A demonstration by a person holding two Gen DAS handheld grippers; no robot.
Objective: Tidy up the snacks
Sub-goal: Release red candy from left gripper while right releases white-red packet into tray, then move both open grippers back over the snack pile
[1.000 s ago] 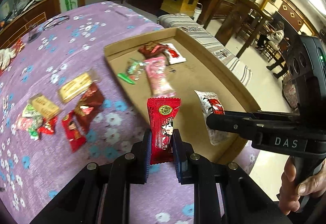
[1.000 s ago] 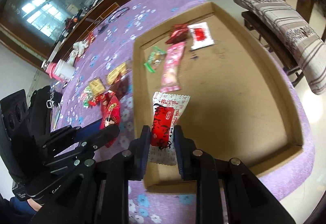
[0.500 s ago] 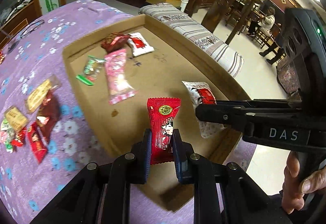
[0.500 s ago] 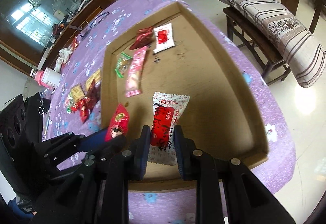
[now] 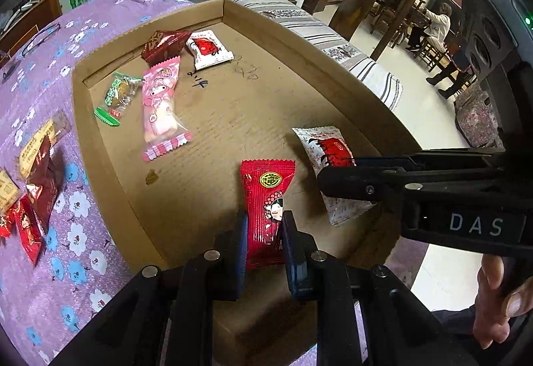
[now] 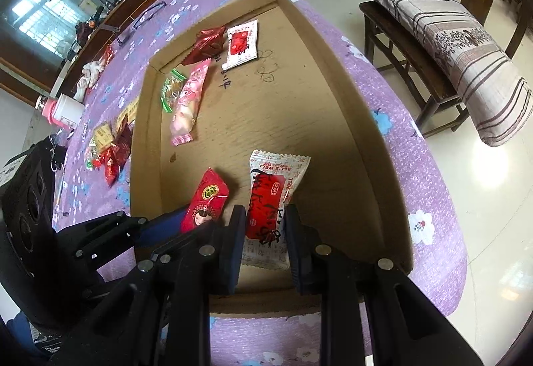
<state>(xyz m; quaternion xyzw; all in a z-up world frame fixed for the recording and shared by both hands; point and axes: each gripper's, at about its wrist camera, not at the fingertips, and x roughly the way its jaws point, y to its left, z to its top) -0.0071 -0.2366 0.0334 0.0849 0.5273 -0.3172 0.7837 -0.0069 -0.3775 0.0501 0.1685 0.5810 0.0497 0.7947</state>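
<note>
Left wrist view shows our left gripper [image 5: 265,227] clamped on a red snack packet [image 5: 268,199], its long axis running out ahead of the fingers, above the near end of the cardboard tray [image 5: 333,79]. Just to its right, our right gripper [image 6: 265,232] pinches a white-and-red packet [image 6: 271,196] over the same near end. Both look close to release height, we judge.

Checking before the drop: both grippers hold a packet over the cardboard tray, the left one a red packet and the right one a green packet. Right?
Not quite. The right gripper holds a white packet with a red label, not a green one; the right wrist view shows it. The left gripper does hold the red packet, both over the cardboard tray.
</note>
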